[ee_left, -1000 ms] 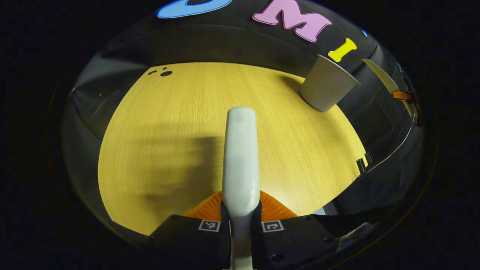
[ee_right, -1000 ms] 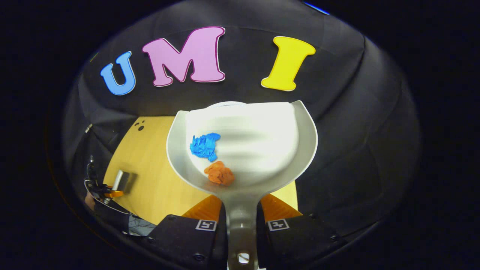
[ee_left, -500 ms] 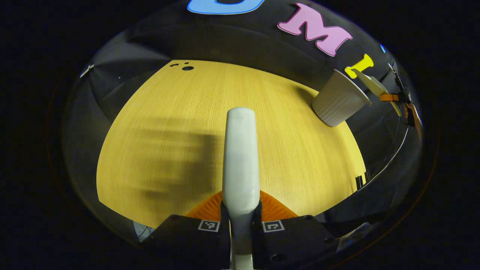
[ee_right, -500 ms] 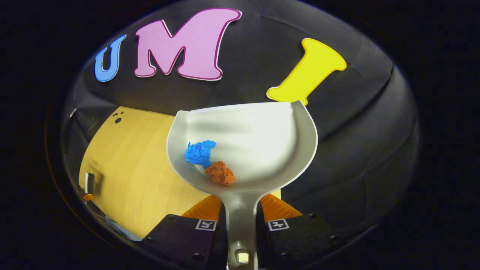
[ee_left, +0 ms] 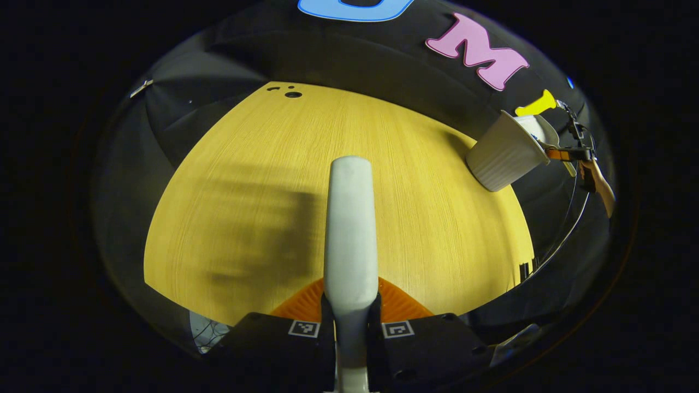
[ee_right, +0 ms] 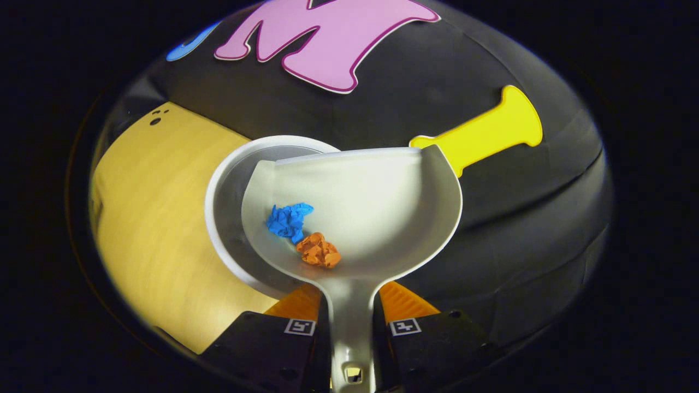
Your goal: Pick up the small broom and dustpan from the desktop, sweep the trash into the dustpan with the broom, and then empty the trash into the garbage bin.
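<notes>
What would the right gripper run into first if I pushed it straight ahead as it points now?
Probably the garbage bin: the right gripper holds the dustpan ahead of it, over the bin's open rim, so the pan's front edge would likely meet the far rim or the wall beyond. Depth is unclear.

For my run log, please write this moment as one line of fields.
phase: emptying | right gripper: shut on dustpan handle, over bin | trash: blue wad, orange wad in pan | left gripper: shut on broom handle

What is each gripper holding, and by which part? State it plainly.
The right gripper clamps the dustpan by its handle. The left gripper clamps the broom handle near its lower end.
</notes>
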Available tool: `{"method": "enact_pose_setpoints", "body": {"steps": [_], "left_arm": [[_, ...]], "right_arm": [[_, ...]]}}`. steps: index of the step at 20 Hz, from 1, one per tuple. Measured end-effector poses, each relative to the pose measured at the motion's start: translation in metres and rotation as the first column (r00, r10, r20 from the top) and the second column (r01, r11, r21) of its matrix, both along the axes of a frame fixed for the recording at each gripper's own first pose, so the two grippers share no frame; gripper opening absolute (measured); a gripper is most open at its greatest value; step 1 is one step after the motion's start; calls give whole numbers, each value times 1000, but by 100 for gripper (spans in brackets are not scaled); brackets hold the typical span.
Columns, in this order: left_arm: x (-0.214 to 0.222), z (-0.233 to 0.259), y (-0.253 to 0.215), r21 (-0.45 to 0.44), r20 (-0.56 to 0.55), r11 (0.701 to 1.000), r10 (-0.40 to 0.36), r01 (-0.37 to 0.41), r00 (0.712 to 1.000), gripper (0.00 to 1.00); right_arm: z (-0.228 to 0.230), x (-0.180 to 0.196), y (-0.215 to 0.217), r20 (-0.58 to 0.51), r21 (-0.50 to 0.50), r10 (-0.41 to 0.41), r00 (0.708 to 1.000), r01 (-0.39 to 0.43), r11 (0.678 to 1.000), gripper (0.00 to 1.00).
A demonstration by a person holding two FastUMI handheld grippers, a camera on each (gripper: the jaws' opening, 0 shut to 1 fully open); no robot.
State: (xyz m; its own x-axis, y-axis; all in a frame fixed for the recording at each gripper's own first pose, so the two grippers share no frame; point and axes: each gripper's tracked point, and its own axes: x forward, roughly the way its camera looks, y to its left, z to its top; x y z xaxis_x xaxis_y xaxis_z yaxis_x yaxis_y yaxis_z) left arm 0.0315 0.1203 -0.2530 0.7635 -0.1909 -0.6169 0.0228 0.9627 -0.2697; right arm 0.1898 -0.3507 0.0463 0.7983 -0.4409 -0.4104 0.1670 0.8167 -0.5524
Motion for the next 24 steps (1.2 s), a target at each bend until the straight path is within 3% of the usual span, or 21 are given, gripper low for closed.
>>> {"method": "enact_pose_setpoints", "body": {"steps": [5, 10, 12, 13, 15, 18, 20, 22, 24], "left_arm": [[-3, -6, -3, 0, -20, 1000, -11, 11, 1000, 27], [-5, -8, -8, 10, -33, 999, -36, 36, 999, 27], [-6, -9, -9, 16, -36, 999, -43, 43, 998, 27], [-6, -9, -9, 17, -37, 999, -46, 47, 998, 27], [-7, -9, -9, 21, -40, 998, -52, 53, 998, 27], [-8, -9, -9, 25, -45, 998, -60, 61, 997, 27], [-9, -9, -10, 33, -47, 997, -68, 69, 997, 27], [-10, -9, -12, 39, -50, 996, -75, 77, 996, 27], [-11, -8, -14, 45, -50, 995, -82, 85, 995, 27]], "right_arm": [[3, -1, -7, -36, -139, -19, 999, 14, 990, 35], [15, -9, -13, -85, -352, 5, 996, -34, 936, 35], [20, -9, -14, -123, -454, 15, 992, -69, 889, 39], [25, -13, -16, -144, -508, 18, 989, -89, 857, 31], [38, -26, -19, -181, -601, 22, 983, -128, 789, 35], [42, -34, -36, -229, -691, 25, 973, -181, 700, 31], [43, -35, -42, -263, -734, 2, 965, -201, 648, 35], [42, -37, -44, -282, -741, -18, 959, -205, 639, 35], [45, -39, -51, -262, -710, -28, 965, -173, 683, 35]]}}
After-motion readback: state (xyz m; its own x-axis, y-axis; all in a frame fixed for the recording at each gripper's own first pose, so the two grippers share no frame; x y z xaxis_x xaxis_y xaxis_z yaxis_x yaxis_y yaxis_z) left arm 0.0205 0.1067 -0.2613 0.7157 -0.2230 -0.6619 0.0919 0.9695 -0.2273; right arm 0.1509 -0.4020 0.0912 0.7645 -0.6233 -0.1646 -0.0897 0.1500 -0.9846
